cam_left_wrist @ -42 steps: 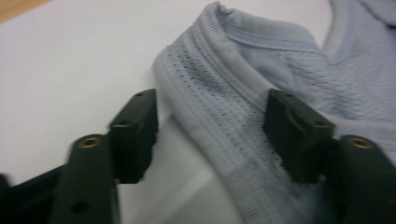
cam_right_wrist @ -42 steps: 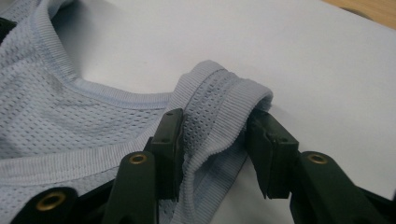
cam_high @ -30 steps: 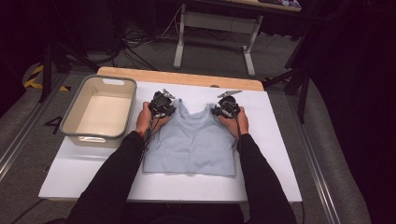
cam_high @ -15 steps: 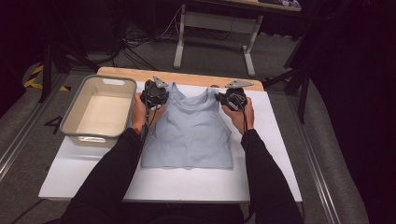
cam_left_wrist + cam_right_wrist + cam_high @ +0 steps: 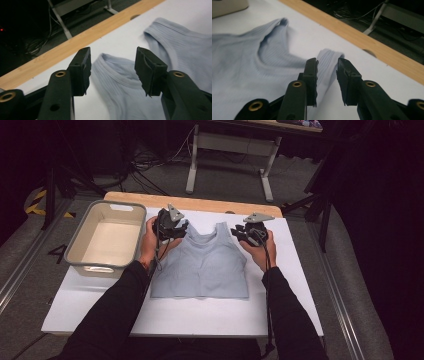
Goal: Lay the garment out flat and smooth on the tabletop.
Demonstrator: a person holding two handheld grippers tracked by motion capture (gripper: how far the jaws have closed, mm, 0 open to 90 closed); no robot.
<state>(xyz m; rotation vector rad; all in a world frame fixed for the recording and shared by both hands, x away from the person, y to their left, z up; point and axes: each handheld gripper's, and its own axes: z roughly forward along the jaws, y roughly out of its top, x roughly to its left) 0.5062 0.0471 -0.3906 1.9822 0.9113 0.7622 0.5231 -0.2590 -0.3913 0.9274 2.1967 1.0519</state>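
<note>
Tank top (image 5: pixel 202 265) flat on the counter (image 5: pixel 295 285), straps toward twelve o'clock. My left claw (image 5: pixel 112 71) gapes astride the left strap; my right claw (image 5: pixel 327 80) stands part-open around the right strap.

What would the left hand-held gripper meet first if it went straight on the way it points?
Probably the top's shoulder strap, lying between the open jaws of the left hand-held gripper; beyond it, the white table. Depth is uncertain.
</note>
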